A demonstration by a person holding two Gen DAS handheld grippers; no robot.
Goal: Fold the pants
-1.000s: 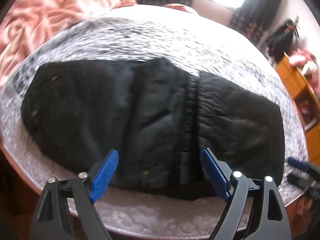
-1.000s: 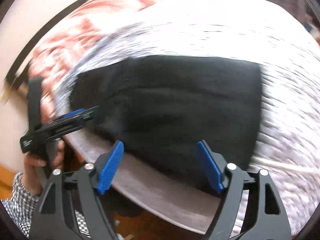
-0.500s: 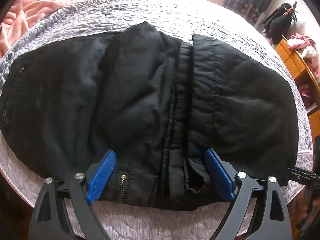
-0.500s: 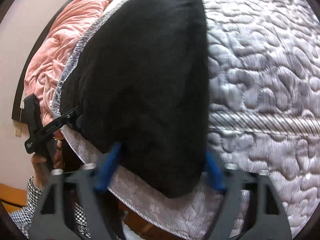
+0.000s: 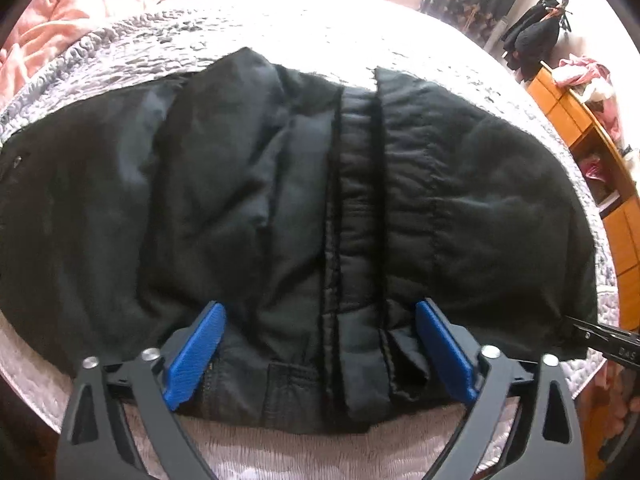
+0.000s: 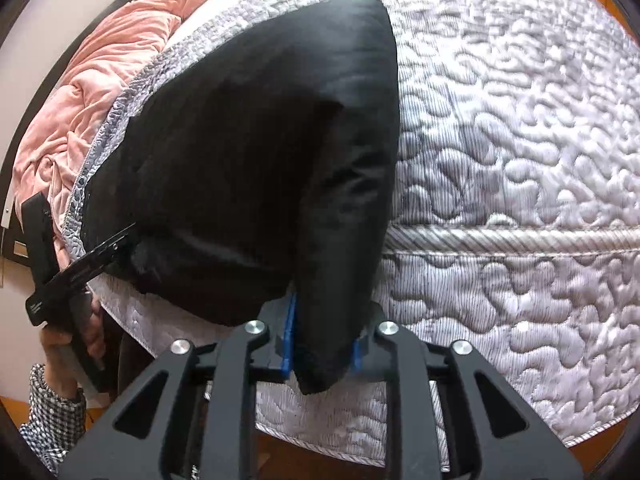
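Note:
Black padded pants (image 5: 280, 208) lie folded across a quilted grey-white mattress (image 5: 304, 36). My left gripper (image 5: 320, 352) is open, its blue pads (image 5: 196, 352) straddling the near edge of the pants where two layers meet. My right gripper (image 6: 322, 344) is shut on the near corner of the pants (image 6: 256, 152), and the fabric bunches up between its pads. In the right wrist view the left gripper (image 6: 92, 260) shows at the left edge of the pants, held by a hand. In the left wrist view the right gripper's tip (image 5: 600, 338) shows at the pants' right corner.
A pink blanket (image 6: 84, 112) lies bunched at the far left of the bed. An orange wooden shelf unit (image 5: 592, 152) stands to the right of the bed, with dark bags (image 5: 532, 36) hanging behind it. The mattress edge (image 6: 500, 236) runs close to my grippers.
Both grippers moved in to the pants' near edge. My right gripper went from open to shut on the corner. The left gripper stayed open, now lower over the fabric.

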